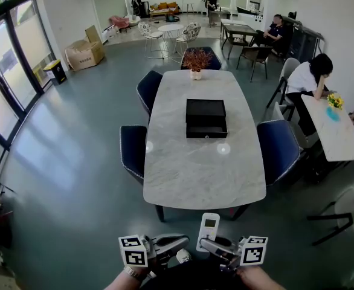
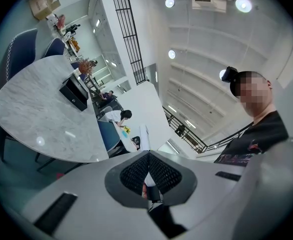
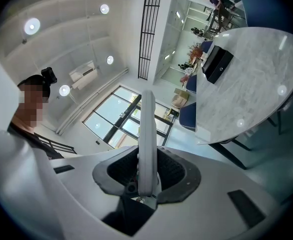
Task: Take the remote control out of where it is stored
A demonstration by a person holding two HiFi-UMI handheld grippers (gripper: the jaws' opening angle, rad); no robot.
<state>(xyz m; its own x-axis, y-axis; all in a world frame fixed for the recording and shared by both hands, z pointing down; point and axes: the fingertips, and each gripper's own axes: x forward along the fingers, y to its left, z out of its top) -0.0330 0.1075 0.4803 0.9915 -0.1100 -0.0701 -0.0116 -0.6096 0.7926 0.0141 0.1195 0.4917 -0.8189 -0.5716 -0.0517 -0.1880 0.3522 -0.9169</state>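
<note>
A white remote control [image 1: 209, 229] stands upright between the jaws of my right gripper [image 1: 208, 244], which is shut on its lower end. In the right gripper view the remote control [image 3: 147, 134] shows edge-on, clamped between the black pads. My left gripper [image 1: 183, 241] is beside it at the lower middle of the head view, shut with nothing in it; its pads [image 2: 136, 171] meet in the left gripper view. Both grippers hang in front of the near edge of the marble table [image 1: 195, 174]. A black drawer box [image 1: 206, 118] sits closed at the table's middle, well beyond both grippers.
Dark blue chairs [image 1: 132, 150] stand around the table, and a potted plant [image 1: 196, 60] sits at its far end. People sit at a white table [image 1: 334, 132] on the right. Cardboard boxes [image 1: 85, 54] lie at the back left. Grey floor lies to the left.
</note>
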